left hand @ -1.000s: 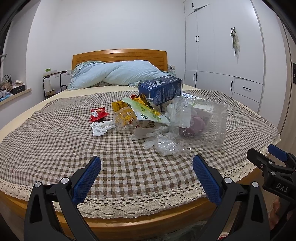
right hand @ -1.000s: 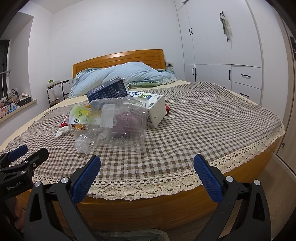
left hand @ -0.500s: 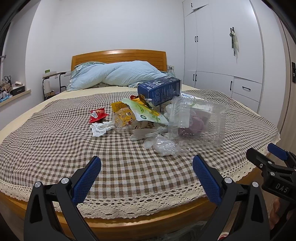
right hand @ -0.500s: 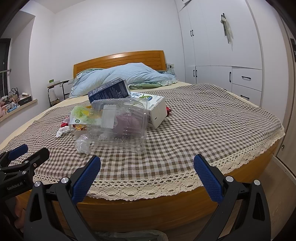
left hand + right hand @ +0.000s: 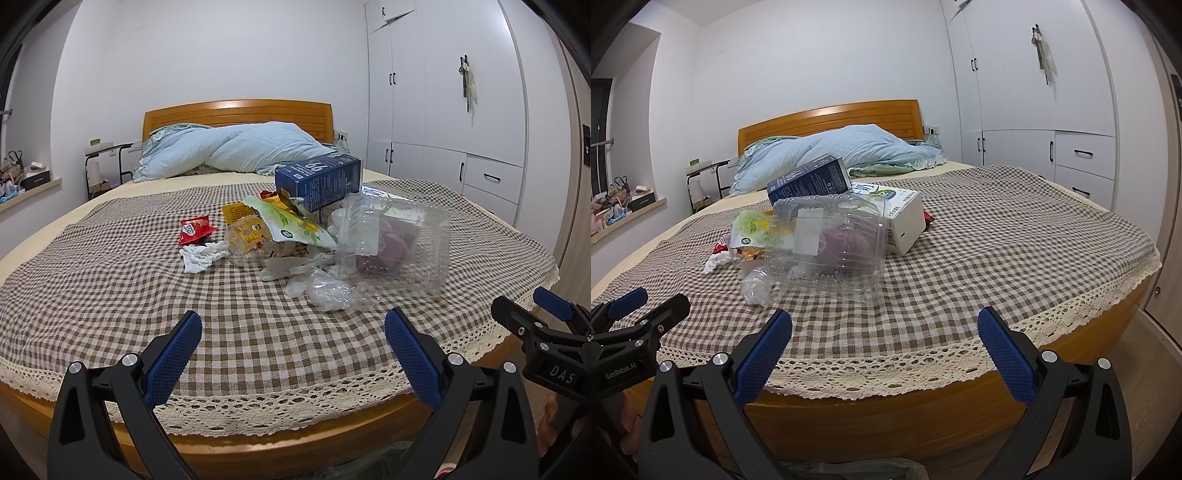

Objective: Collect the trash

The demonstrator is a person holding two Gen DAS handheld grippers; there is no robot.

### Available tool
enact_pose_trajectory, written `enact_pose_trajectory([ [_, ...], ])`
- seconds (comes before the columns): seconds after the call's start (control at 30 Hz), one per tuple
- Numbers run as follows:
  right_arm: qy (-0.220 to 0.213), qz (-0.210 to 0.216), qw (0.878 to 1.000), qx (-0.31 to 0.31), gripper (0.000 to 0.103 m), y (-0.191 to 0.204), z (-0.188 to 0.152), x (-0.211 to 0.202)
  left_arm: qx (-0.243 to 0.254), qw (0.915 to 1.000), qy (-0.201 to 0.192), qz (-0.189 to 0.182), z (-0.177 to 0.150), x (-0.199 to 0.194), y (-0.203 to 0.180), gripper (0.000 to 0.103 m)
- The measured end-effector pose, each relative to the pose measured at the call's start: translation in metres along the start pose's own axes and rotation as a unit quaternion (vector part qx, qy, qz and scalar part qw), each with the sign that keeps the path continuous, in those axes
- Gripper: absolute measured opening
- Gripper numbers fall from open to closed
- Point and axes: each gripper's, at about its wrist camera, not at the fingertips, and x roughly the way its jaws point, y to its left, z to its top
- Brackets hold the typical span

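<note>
Both my tongs gape empty at the bed's foot edge, left gripper (image 5: pixel 291 347) and right gripper (image 5: pixel 884 345) short of the trash. On the checked cloth (image 5: pixel 110 295), left to right: red wrapper (image 5: pixel 195 229), white tissue (image 5: pixel 199 256), green pouch (image 5: pixel 291 225), blue carton (image 5: pixel 319 181), clear clamshell (image 5: pixel 399 243), white box (image 5: pixel 905 218).
</note>
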Motion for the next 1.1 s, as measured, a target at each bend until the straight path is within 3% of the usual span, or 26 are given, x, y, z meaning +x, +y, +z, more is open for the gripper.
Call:
enact_pose_trajectory([
  [0.17,0.000,0.003,1.000,0.007,0.097,0.000,0.000,0.001,-0.002,1.0000,0.001,-0.001,0.000,0.002,0.000,0.096],
  [0.47,0.008,0.050,0.998,0.025,0.097,-0.004,0.001,0.011,-0.004,0.9999,-0.005,-0.011,0.003,0.007,0.000,0.096],
  [0.7,0.015,0.054,0.998,0.024,0.097,-0.003,0.006,0.022,-0.011,0.9995,-0.009,-0.027,0.007,0.015,0.002,0.096],
  [0.83,0.015,0.061,0.998,0.027,0.097,-0.005,0.012,0.033,-0.008,0.9998,-0.009,-0.018,0.011,0.024,0.001,0.096],
  [1.1,0.029,0.109,0.992,0.062,0.097,-0.012,0.027,0.066,-0.015,0.9996,0.010,-0.021,0.020,0.044,0.006,0.096],
])
